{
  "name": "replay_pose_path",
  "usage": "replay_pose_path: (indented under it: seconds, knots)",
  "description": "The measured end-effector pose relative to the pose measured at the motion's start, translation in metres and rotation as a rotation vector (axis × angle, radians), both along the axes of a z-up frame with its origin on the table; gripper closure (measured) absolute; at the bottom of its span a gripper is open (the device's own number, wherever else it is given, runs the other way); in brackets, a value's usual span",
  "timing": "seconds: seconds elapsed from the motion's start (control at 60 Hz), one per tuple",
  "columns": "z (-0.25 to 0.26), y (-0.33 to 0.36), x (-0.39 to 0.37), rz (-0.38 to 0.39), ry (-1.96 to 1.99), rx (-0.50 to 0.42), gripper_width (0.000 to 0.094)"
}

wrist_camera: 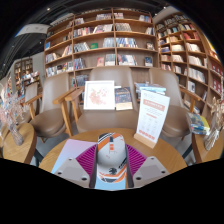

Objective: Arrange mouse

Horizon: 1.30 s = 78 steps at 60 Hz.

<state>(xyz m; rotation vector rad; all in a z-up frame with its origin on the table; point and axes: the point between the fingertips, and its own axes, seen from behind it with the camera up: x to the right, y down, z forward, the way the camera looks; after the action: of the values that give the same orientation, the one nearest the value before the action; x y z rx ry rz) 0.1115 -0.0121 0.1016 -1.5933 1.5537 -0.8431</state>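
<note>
A computer mouse [112, 158] with a white, grey and orange pattern sits between my two fingers, its length running along them. My gripper [112, 166] has both pink pads [88, 159] pressed against the mouse's sides. It is held just above a round wooden table [170, 152]. The mouse's underside and the table beneath it are hidden.
A white leaflet stand [152, 118] stands on the table just beyond my right finger. Wooden armchairs [60, 110] stand behind the table, with books and a card [99, 94] propped on a bench. Tall bookshelves [105, 40] fill the back wall.
</note>
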Motion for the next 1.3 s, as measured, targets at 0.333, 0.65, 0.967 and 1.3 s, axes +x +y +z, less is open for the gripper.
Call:
replay_pose_path:
  seconds: [0.333, 0.65, 0.967, 1.3]
  knots:
    - [-0.091, 0.077, 0.038, -0.005, 0.123, -0.011, 0.0501]
    - [-0.099, 0.075, 0.031, -0.014, 0.102, -0.079, 0.0104]
    - [-0.004, 0.071, -0.113, -0.031, 0.043, -0.045, 0.0091]
    - [0.027, 0.039, -0.295, -0.031, -0.008, -0.079, 0.0090]
